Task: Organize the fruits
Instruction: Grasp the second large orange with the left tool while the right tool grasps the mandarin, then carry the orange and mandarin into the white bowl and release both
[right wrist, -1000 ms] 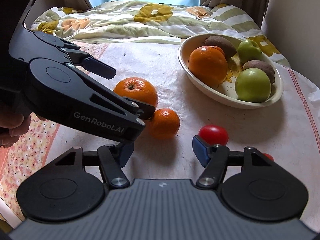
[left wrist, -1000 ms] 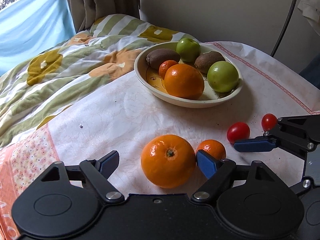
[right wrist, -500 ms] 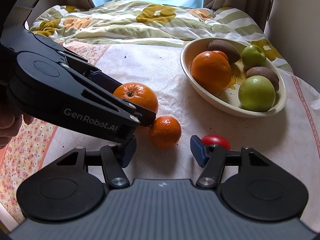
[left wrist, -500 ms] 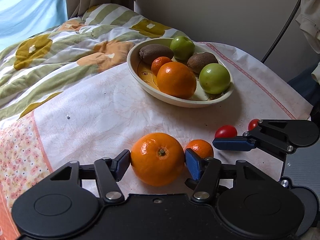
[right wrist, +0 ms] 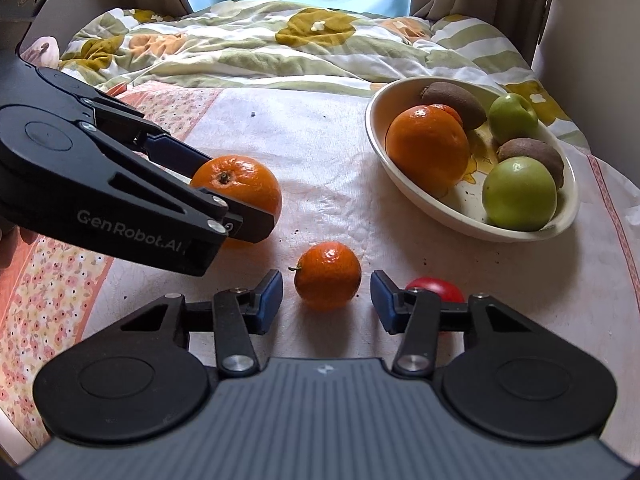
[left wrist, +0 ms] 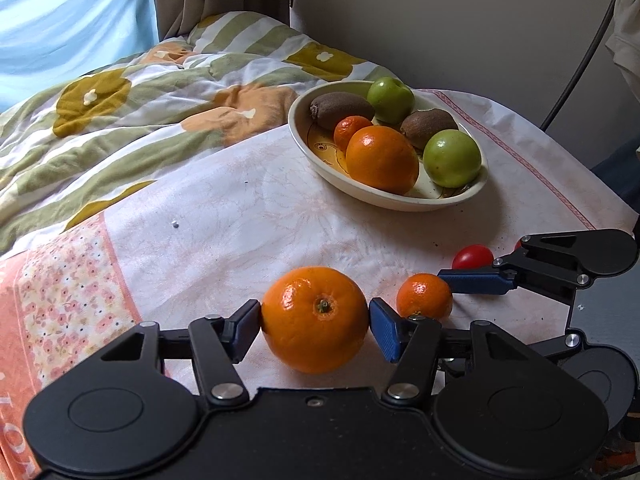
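A large orange (left wrist: 315, 318) sits on the tablecloth with my left gripper (left wrist: 315, 322) shut on it, a blue pad pressing each side. From the right wrist view the same orange (right wrist: 244, 184) shows between the left gripper's fingers (right wrist: 256, 222). A small mandarin (right wrist: 328, 274) lies between the pads of my right gripper (right wrist: 326, 300). Those jaws are closing, with a gap still on both sides. A red cherry tomato (right wrist: 436, 288) lies just behind the right pad. The cream bowl (right wrist: 400, 184) at the back right holds an orange, two green apples, two kiwis and a mandarin.
A flowered quilt (right wrist: 280, 52) is heaped along the far side of the table, below a window and curtains. The table's right edge (left wrist: 580, 208) runs close behind the bowl. A person's hand (right wrist: 12, 236) shows at the left border.
My left jaws have closed onto the large orange. The right jaws have narrowed around the small mandarin, which lay between them all along.
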`<act>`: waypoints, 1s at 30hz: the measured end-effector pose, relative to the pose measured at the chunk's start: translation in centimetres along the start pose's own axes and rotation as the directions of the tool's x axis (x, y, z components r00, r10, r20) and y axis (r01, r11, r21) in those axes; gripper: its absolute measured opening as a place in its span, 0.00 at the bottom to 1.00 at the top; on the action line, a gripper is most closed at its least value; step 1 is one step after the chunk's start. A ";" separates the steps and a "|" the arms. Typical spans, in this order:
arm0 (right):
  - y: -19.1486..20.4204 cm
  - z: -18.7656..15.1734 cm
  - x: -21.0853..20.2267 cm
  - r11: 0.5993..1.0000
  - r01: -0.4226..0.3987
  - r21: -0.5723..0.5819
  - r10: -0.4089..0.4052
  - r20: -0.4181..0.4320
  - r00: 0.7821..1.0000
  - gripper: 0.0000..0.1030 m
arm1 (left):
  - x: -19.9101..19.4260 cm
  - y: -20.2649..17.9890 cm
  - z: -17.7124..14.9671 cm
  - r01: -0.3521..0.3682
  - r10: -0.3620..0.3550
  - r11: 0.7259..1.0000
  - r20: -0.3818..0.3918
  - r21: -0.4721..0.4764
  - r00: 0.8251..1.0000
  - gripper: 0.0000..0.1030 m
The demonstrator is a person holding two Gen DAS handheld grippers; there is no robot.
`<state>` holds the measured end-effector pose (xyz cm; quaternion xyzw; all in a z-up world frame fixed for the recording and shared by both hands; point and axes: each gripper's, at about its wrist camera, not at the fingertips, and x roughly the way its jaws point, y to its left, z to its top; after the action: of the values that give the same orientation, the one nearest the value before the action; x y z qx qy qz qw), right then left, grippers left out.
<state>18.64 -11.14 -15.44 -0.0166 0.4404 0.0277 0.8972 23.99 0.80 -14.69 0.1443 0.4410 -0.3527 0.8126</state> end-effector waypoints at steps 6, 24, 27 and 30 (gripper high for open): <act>0.1 0.1 0.2 1.000 -0.005 0.002 0.005 -0.005 1.000 0.49 | -0.9 0.4 -0.9 -0.017 0.017 1.000 0.003 -0.025 1.000 0.62; -0.1 0.9 -4.1 0.999 -0.020 0.046 0.018 0.047 0.999 0.48 | -6.8 -0.7 -1.8 -0.061 0.073 0.991 0.103 -0.116 0.992 0.62; -0.7 1.3 -5.7 0.997 -0.019 0.069 0.015 0.057 0.998 0.48 | -8.2 -1.3 -1.5 -0.064 0.080 0.990 0.126 -0.130 0.989 0.62; -1.5 1.8 -7.2 0.997 -0.011 0.076 0.006 0.071 0.997 0.48 | -9.4 -2.0 -0.9 -0.063 0.085 0.988 0.150 -0.144 0.985 0.62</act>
<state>15.73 -12.77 -8.60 0.0208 0.4094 0.0151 0.9120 18.70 4.06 -7.35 0.0760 0.3940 -0.3009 0.8651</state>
